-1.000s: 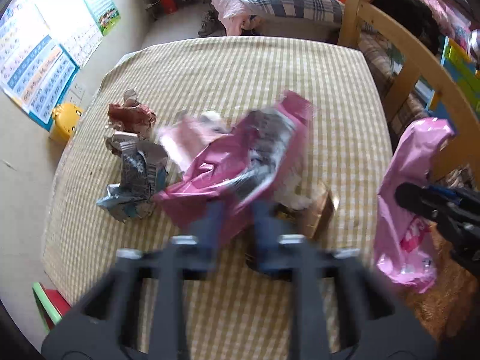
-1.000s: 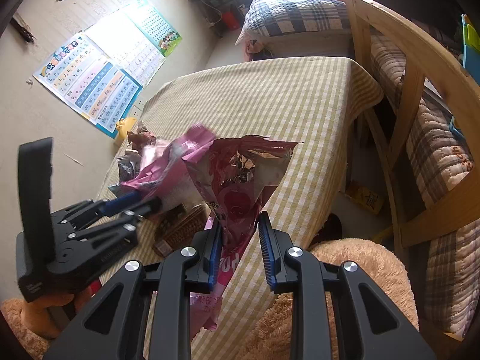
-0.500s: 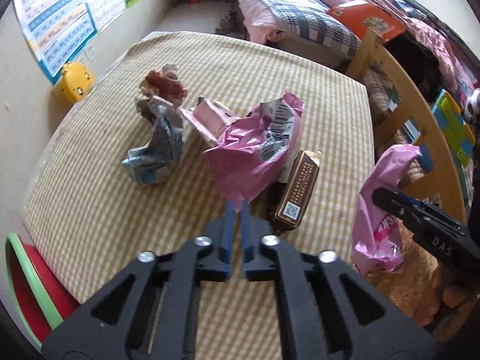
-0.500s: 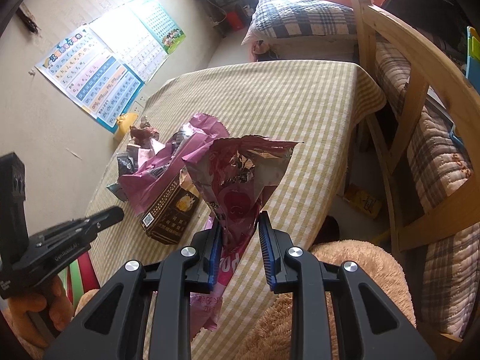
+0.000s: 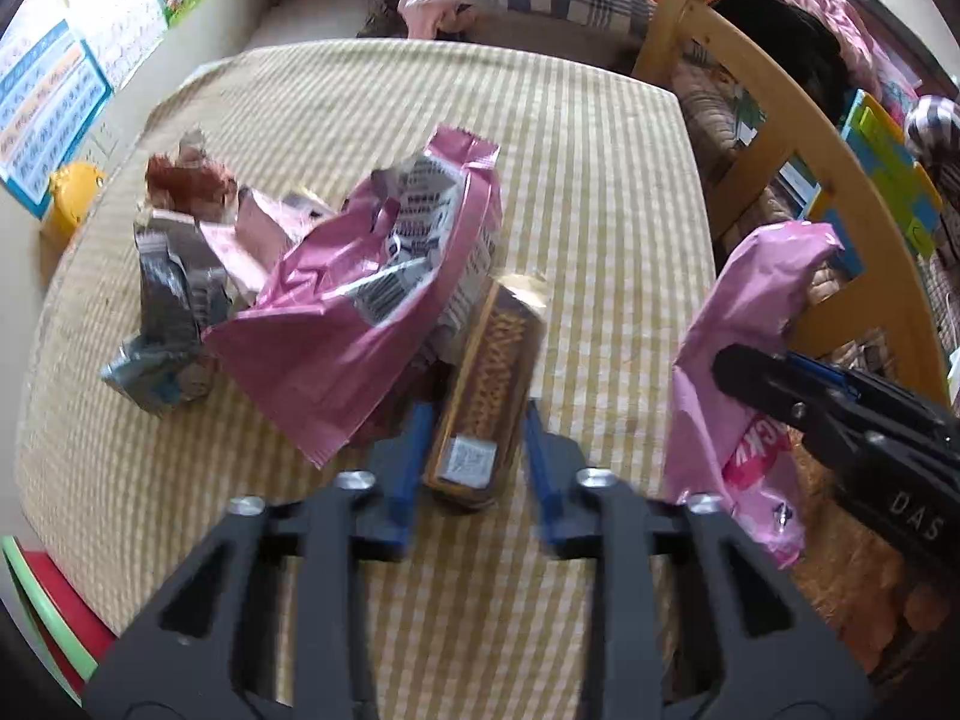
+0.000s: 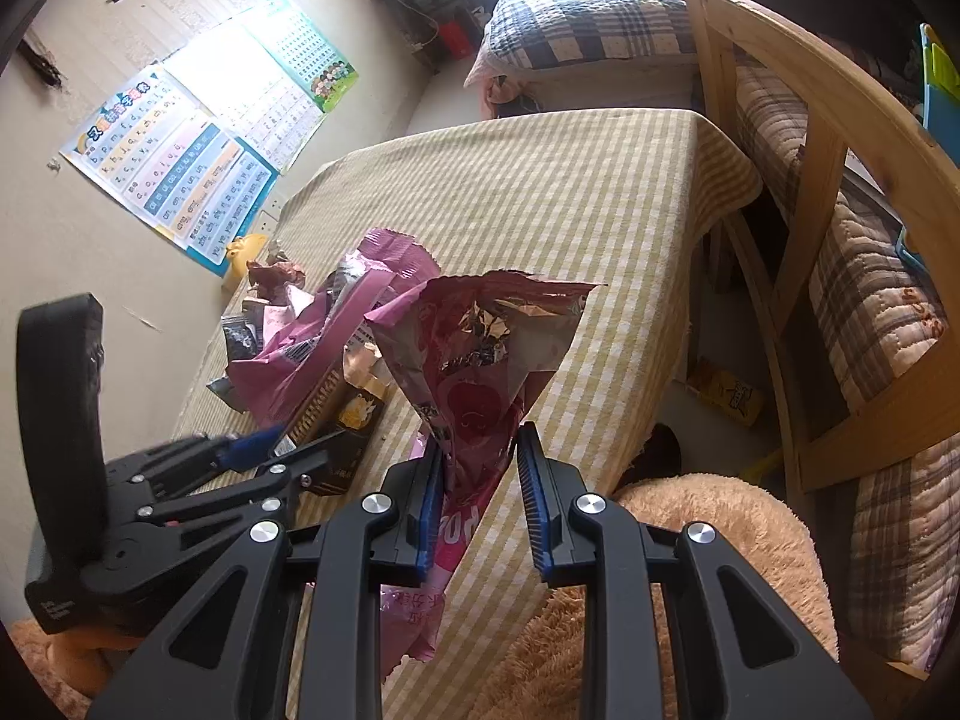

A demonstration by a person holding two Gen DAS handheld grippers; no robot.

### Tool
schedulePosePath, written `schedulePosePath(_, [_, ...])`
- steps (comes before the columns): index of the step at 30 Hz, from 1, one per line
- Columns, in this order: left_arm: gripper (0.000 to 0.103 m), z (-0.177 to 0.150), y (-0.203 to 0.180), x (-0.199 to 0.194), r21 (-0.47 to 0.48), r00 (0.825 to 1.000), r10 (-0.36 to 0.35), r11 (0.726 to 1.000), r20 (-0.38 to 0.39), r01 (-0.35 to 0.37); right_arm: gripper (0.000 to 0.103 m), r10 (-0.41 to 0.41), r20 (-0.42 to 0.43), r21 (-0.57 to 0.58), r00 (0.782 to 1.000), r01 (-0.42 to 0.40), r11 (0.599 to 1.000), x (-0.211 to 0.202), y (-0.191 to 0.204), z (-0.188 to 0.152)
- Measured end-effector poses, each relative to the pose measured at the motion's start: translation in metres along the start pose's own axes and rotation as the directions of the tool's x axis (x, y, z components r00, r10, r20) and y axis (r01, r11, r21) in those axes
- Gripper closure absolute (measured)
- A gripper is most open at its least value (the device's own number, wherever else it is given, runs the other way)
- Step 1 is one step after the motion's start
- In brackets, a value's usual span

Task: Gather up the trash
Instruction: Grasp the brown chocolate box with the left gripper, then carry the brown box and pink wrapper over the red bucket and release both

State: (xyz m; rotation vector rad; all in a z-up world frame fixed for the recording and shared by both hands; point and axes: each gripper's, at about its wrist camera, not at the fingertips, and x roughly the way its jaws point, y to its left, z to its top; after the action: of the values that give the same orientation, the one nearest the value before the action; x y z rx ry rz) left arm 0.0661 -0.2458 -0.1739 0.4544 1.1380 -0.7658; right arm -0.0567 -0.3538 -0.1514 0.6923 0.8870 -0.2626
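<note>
Trash box [image 5: 480,384] sits between my opening left gripper [image 5: 474,468]; right gripper [image 6: 477,504] clamps the pink bag [image 6: 480,372] mouth-up to receive it.

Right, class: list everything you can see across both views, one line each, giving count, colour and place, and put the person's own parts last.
Table: one, yellow-and-white checked cloth, centre.
Pink wrapper: one, pink with printed panel, lying mid-table.
Brown box: one, brown and gold, lying between the left gripper's opening jaws.
Crumpled wrappers: a few, silver, red-brown and pale pink, left of the pink wrapper.
Pink bag: one, foil-lined, mouth open, held up at the table's near edge.
Posters: several, blue and white, on the wall.
Wooden chair: one, right of the table.
Bed: one, checked bedding, far end.
Left gripper: black, blue pads, astride the box.
Right gripper: black, blue pads, gripping the bag.
</note>
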Motion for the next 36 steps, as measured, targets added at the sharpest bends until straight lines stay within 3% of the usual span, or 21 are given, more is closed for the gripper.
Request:
schedulePosePath(8, [0.079, -0.022, 0.025, -0.043, -0.161, 0.994, -0.013, 0.986, 0.109, 0.03, 0.08, -0.01, 0.009, -0.045, 1.0, 0.01, 0.999, -0.002, 0.009, -0.001])
schedulePosePath(13, [0.08, -0.042, 0.045, -0.083, -0.271, 0.981, 0.027, 0.962, 0.194, 0.028, 0.08, 0.003, 0.041, -0.098, 0.999, 0.001, 0.995, -0.01, 0.027, -0.003])
schedulePosePath(21, [0.08, -0.074, 0.083, -0.146, -0.406, 0.936, 0.178, 0.913, 0.305, -0.041, 0.08, 0.049, 0.094, -0.203, 0.994, -0.029, 0.979, -0.031, 0.07, -0.003])
schedulePosePath(27, [0.08, -0.095, 0.106, -0.177, -0.463, 0.905, 0.26, 0.883, 0.336, -0.082, 0.08, 0.091, 0.131, -0.264, 0.987, -0.054, 0.963, -0.049, 0.105, -0.001])
schedulePosePath(36, [0.08, -0.118, 0.128, -0.2, -0.51, 0.876, 0.319, 0.854, 0.361, -0.101, 0.08, 0.155, 0.153, -0.352, 0.976, -0.093, 0.931, -0.068, 0.156, 0.001])
